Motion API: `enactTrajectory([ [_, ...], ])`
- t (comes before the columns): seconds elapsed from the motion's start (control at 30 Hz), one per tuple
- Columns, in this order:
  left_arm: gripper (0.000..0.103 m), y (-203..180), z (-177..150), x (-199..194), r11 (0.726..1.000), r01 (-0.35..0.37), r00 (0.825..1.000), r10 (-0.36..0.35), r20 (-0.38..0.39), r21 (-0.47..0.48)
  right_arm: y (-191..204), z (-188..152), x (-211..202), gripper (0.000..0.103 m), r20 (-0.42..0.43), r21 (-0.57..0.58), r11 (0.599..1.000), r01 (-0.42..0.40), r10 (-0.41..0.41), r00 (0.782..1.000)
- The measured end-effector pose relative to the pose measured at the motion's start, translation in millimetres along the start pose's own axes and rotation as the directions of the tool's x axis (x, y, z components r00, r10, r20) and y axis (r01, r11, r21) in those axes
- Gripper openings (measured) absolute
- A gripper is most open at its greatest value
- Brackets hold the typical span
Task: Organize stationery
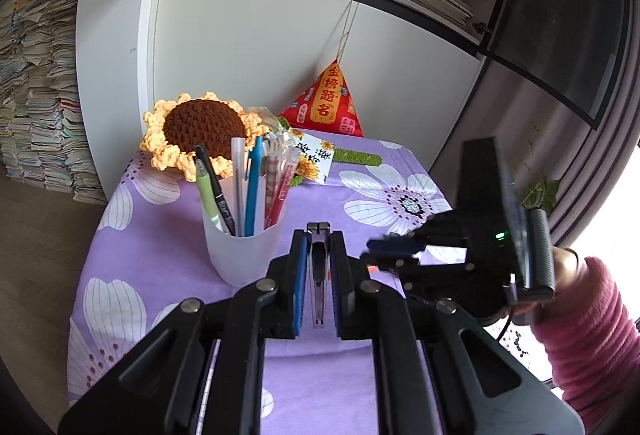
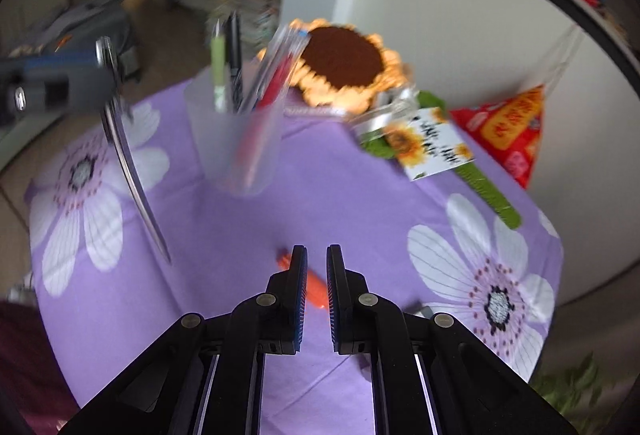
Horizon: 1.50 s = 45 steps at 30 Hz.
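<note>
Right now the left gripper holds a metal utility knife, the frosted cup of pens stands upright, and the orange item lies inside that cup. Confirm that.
One thing is wrong: the orange item is not in the frosted cup. The right wrist view shows it lying on the purple cloth just beyond the right gripper. The left gripper does hold the utility knife, and the cup stands upright with pens.

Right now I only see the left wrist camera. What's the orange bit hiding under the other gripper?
Observer: A small orange stick lying flat on the purple cloth, under the fingertips of the right gripper.
Operator: Is it grabbed?
Observer: No, the jaws look closed and empty above it.
Operator: How long is my metal thing?
Observer: The metal strip sticks far past the left gripper, pointing down toward the cloth.
</note>
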State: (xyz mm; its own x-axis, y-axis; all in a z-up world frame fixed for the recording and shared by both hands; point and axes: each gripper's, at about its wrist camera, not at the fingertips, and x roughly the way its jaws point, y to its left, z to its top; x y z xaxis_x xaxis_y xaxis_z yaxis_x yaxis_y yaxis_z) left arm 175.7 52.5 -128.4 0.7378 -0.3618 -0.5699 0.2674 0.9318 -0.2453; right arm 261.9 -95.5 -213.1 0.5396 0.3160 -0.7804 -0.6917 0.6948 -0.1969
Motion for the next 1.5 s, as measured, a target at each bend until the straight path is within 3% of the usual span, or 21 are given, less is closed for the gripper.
enactTrajectory([
  [0.17,0.009,5,0,-1,1.000,-0.009,1.000,0.009,0.003,-0.012,-1,-6,31,0.008,-0.126,-0.069,0.993,-0.099,0.090,0.988],
  [0.3,0.009,8,1,-1,1.000,-0.011,1.000,0.011,0.002,-0.019,-3,-8,43,0.036,-0.171,-0.070,0.991,-0.118,0.105,0.980],
  [0.57,0.009,8,-1,0,1.000,-0.001,1.000,0.001,-0.003,-0.025,-14,-8,59,0.037,-0.217,-0.049,0.995,-0.092,0.079,0.973],
  [0.67,0.009,8,-1,-1,1.000,0.000,1.000,0.000,0.000,-0.025,-22,-9,59,0.024,-0.238,0.013,0.997,-0.077,0.078,0.968],
  [0.73,0.009,8,-1,-1,1.000,0.000,1.000,0.000,0.001,-0.024,-23,-13,58,0.022,-0.255,0.048,0.997,-0.056,0.067,0.965],
  [0.83,0.009,10,-1,-1,1.000,0.001,1.000,-0.001,-0.001,-0.030,-17,-23,46,0.021,-0.285,0.155,0.986,-0.052,0.095,0.954],
  [0.97,0.009,11,-2,2,0.999,0.001,1.000,-0.001,-0.008,-0.040,-14,-48,33,0.021,-0.320,0.442,0.895,-0.063,0.222,0.921],
  [1.07,0.009,8,-3,4,0.999,0.010,1.000,-0.010,-0.015,-0.039,1,-56,24,0.026,-0.339,0.412,0.908,-0.076,0.229,0.913],
  [1.17,0.009,4,-4,3,0.999,0.014,1.000,-0.014,-0.017,-0.029,13,-56,21,0.034,-0.337,0.326,0.945,-0.035,0.151,0.929],
  [1.37,0.009,1,-5,0,1.000,0.007,1.000,-0.008,-0.013,-0.019,5,-41,30,0.035,-0.329,0.339,0.941,0.015,0.104,0.939],
  [1.5,0.009,3,-3,-1,1.000,0.002,1.000,-0.002,-0.007,-0.021,-4,-37,39,0.033,-0.325,0.375,0.927,0.010,0.122,0.938],
])
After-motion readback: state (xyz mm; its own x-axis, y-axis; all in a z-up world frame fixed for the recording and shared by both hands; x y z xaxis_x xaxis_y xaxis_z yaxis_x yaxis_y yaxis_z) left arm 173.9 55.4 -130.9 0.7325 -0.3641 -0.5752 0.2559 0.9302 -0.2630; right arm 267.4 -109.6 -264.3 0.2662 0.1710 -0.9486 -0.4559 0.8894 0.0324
